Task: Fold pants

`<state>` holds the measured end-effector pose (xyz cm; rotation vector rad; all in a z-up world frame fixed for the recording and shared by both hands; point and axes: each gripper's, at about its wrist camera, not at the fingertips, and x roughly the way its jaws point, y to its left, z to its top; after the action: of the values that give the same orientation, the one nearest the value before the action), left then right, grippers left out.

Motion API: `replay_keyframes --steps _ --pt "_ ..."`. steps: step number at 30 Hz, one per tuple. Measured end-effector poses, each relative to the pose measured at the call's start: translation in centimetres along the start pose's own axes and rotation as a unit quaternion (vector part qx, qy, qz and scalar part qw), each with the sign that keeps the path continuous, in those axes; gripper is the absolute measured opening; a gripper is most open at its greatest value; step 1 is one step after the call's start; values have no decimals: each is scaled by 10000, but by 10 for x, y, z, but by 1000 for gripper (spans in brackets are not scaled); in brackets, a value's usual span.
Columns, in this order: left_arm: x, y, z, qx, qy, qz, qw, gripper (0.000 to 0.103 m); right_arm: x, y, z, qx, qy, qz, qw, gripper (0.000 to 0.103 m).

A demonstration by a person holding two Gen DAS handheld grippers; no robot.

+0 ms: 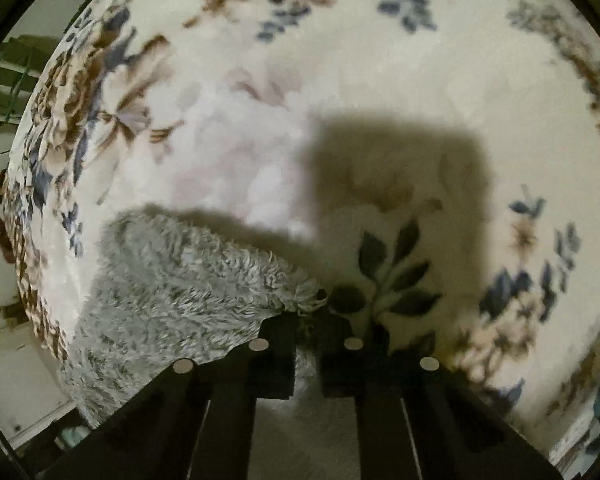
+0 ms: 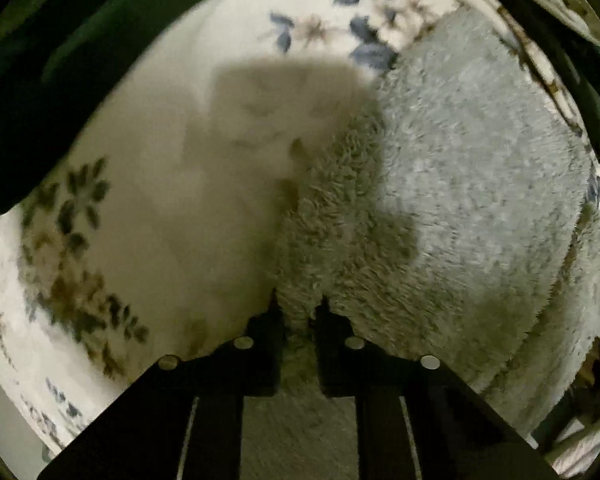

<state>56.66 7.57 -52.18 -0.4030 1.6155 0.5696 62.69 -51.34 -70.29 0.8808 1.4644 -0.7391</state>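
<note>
Both grippers are pointing straight down at a floral blanket [image 1: 380,80]. The left gripper [image 1: 308,320] is pinching a corner of the fluffy grey pants [image 1: 172,280], its jaws closed on the pile. The right gripper [image 2: 298,312] is clamping the pants' edge [image 2: 460,180], jaws nearly together on the fabric. The pants are lying flat on the blanket.

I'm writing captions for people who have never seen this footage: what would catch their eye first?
The shaggy grey pants stand out, spread over a cream floral blanket and filling the right of the right wrist view. Each gripper pinches an edge of that fleece: the left gripper at the bottom centre of its view, the right gripper likewise. A blocky shadow falls on the blanket above the left gripper's fingers.
</note>
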Motion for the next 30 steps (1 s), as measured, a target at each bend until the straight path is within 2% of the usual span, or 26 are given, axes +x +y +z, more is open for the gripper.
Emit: replay_keyframes --steps 5,7,9,10,11,13,18,24,28,30 --pt "-73 30 -56 268 -574 -502 9967 4 -37 -30 -28 -341 -374 448 9977 10" --pt "-108 49 -90 381 -827 -696 9934 4 -56 -48 -45 -348 -435 651 9963 10" --pt "-117 64 -92 455 -997 -879 9901 4 -80 -69 -56 -353 -467 848 9947 10" --pt "-131 79 -113 456 -1104 -955 9882 4 -100 -80 -70 -358 -469 950 9937 10" --pt "-122 77 -101 457 -1145 -1011 9872 4 -109 -95 -84 -369 -470 1022 9930 10" --pt "-121 108 -127 413 -1226 -1089 9856 4 -135 -136 -106 -459 -475 1098 9918 10" --pt "-94 169 -195 303 -1172 -935 9882 4 -150 -229 -157 -666 -341 1079 9913 10" --pt "-10 212 -251 64 -766 -546 9955 4 -101 -312 -201 -752 56 807 9939 10" --pt "44 220 -259 0 -604 -284 9978 4 -70 -336 -214 -878 127 558 9945 10" --pt "61 222 -261 -51 -463 -353 9983 6 -56 -341 -215 -972 276 462 9938 10"
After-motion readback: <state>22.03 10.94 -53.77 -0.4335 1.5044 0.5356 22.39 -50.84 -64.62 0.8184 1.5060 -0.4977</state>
